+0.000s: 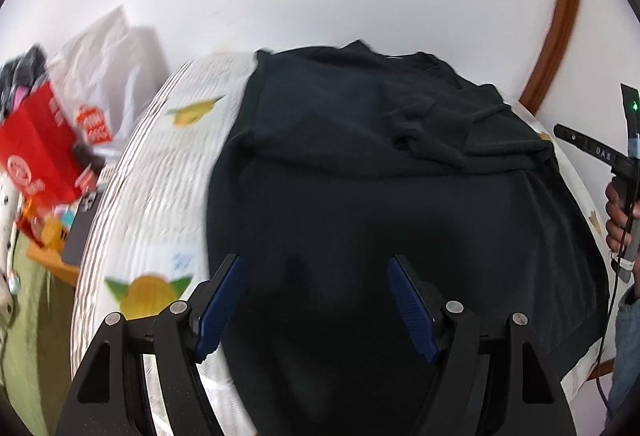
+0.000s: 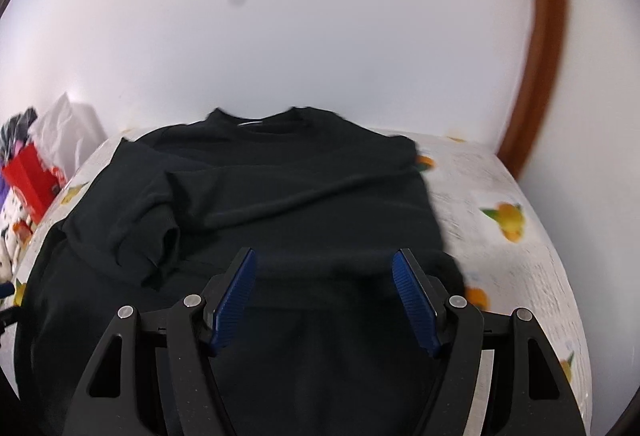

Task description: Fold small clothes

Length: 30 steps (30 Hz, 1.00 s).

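A black long-sleeved top (image 1: pixel 380 196) lies spread on a table with a white fruit-print cloth (image 1: pixel 160 176), neck at the far side. Its sleeves are folded inward across the chest. My left gripper (image 1: pixel 316 296) is open and empty above the top's near left part. My right gripper (image 2: pixel 324 292) is open and empty above the near hem of the top (image 2: pixel 288 196). In the left wrist view the right gripper's handle and the hand on it (image 1: pixel 618 204) show at the right edge.
A red bag (image 1: pixel 36 152), white plastic bags (image 1: pixel 112 76) and other clutter sit left of the table. A white wall stands behind. A brown door frame (image 2: pixel 548 36) runs up at the right. The printed tablecloth (image 2: pixel 504 220) shows bare to the right of the top.
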Motion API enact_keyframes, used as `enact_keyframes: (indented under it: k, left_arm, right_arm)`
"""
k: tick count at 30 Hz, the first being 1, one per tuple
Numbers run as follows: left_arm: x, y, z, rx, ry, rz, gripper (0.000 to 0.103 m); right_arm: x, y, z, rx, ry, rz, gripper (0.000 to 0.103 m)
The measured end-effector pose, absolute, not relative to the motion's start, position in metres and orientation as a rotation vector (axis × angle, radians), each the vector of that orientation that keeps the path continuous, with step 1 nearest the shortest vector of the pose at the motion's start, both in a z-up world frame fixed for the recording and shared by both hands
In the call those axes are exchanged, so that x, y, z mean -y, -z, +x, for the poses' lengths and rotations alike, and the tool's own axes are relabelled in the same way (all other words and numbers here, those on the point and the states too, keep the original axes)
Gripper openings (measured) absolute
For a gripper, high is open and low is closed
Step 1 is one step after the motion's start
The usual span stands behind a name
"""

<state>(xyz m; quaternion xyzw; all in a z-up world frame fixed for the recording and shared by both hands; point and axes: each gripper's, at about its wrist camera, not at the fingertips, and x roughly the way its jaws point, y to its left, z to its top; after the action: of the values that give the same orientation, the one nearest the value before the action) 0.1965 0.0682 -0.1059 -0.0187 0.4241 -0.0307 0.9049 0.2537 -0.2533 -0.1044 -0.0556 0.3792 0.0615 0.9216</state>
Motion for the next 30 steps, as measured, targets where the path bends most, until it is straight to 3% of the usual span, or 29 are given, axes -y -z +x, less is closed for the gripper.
enact_keyframes:
  k: [2, 3, 6, 16, 30]
  left_arm:
    - [-0.051, 0.1, 0.203, -0.867, 0.08, -0.004, 0.072]
    - [-0.042, 0.097, 0.207, -0.862, 0.091, 0.012, 0.072]
    - [-0.02, 0.092, 0.222, -0.854, 0.105, 0.035, 0.072]
    - [0.035, 0.095, 0.271, -0.853, 0.134, 0.079, 0.072]
    - [0.113, 0.136, 0.349, -0.863, 0.146, 0.207, 0.072]
  right_arm:
    - [0.272, 0.108, 0.251, -0.784, -0.103, -0.107, 0.054]
    - [0.279, 0.112, 0.251, -0.801, -0.096, -0.107, 0.04]
    - [0.29, 0.127, 0.258, -0.879, -0.114, -0.104, 0.019]
    - [0.304, 0.174, 0.3, -0.958, -0.149, -0.068, 0.016]
    - [0.324, 0.189, 0.302, -0.922, -0.104, -0.009, 0.012]
